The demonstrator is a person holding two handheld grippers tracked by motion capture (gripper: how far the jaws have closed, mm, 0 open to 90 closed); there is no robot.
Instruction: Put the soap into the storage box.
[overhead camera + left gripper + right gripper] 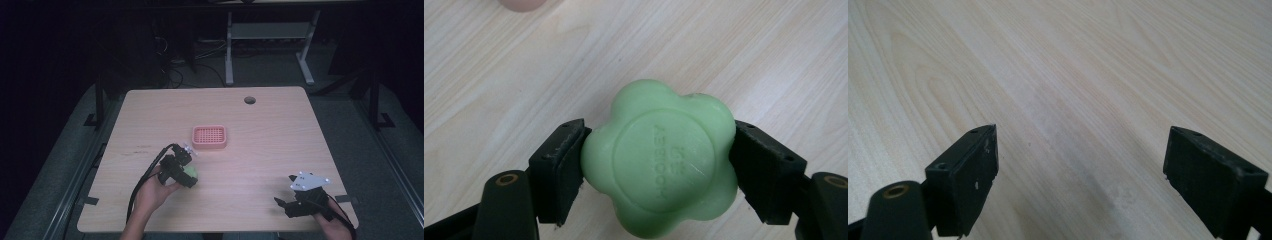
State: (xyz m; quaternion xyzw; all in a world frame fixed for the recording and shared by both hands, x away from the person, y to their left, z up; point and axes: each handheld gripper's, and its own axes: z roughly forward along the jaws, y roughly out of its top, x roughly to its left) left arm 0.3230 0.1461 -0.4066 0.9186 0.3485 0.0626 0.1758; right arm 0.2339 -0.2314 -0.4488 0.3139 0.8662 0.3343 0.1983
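The left gripper (184,171) squeezes the green soap (659,157) between its two jaws, near the front edge of the tabletop (280,130). The pink dish (209,136) sits just beyond it — toward the middle. The right gripper (289,200) waits wide open — farther off.

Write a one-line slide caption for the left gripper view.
Left gripper shut on a green flower-shaped soap bar, just above the light wooden table.

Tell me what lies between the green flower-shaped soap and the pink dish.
Nothing: in the high view, bare wooden table separates the green flower-shaped soap, held in the left claw, from the pink slotted dish.
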